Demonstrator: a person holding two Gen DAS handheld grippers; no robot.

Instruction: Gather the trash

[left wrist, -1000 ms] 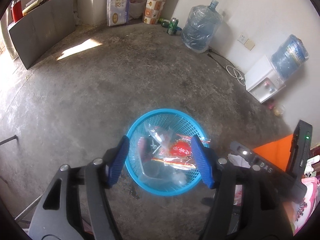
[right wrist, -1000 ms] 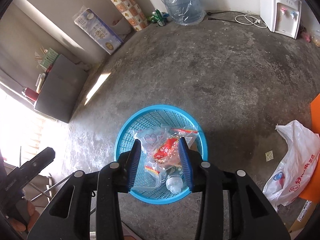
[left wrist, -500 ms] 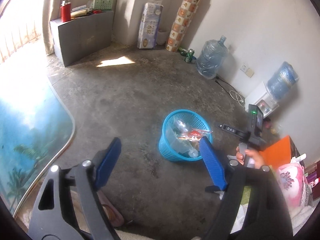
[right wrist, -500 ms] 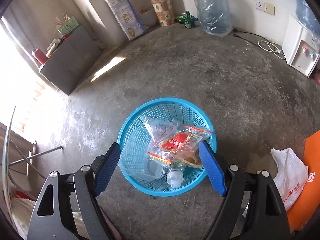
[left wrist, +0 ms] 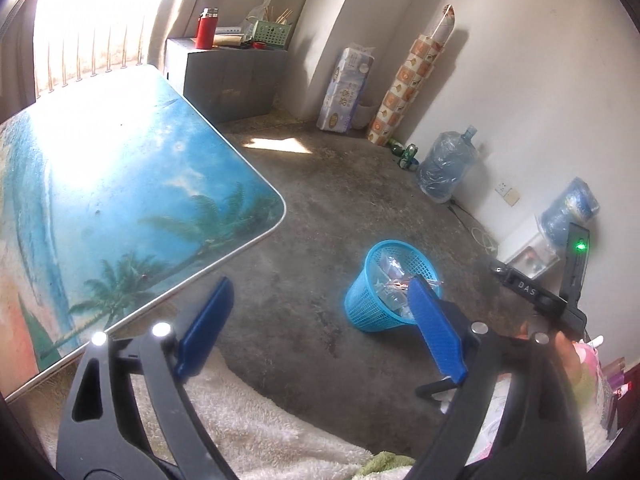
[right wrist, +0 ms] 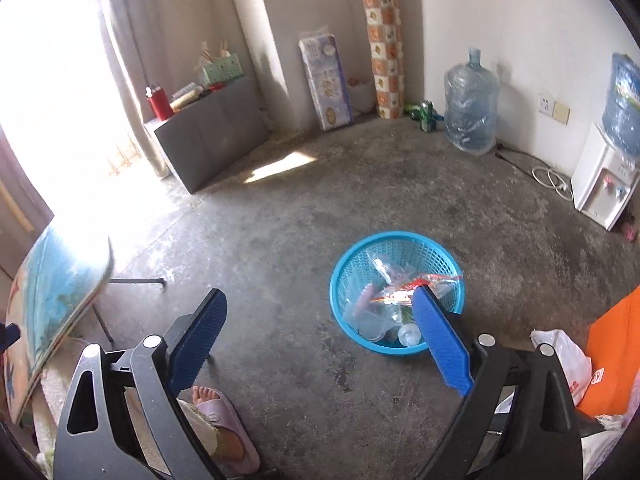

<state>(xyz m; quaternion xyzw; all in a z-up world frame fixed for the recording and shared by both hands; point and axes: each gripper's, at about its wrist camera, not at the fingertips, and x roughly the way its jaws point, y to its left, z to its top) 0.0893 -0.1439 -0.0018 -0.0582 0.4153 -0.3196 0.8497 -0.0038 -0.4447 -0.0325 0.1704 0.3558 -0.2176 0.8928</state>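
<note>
While both grippers hang well above the concrete floor, the blue mesh wastebasket stands upright on it, out in the open and apart from the walls. Inside it lie clear plastic wrappers, a red-printed snack packet across the top, and a clear plastic bottle near the rim closest to the camera. The right gripper holds nothing, its blue-padded jaws spread wide; the right-hand pad overlaps the basket's rim in view only. The left gripper is likewise empty with its jaws far apart, the basket showing behind its right pad. A folding table printed with a palm-tree beach scene fills the left side of the left wrist view. Against the far wall stand a large water jug, a green can and a pack of toilet rolls. A white plastic bag lies right of the basket, and a foot in a pink slipper shows beneath the right gripper.
</note>
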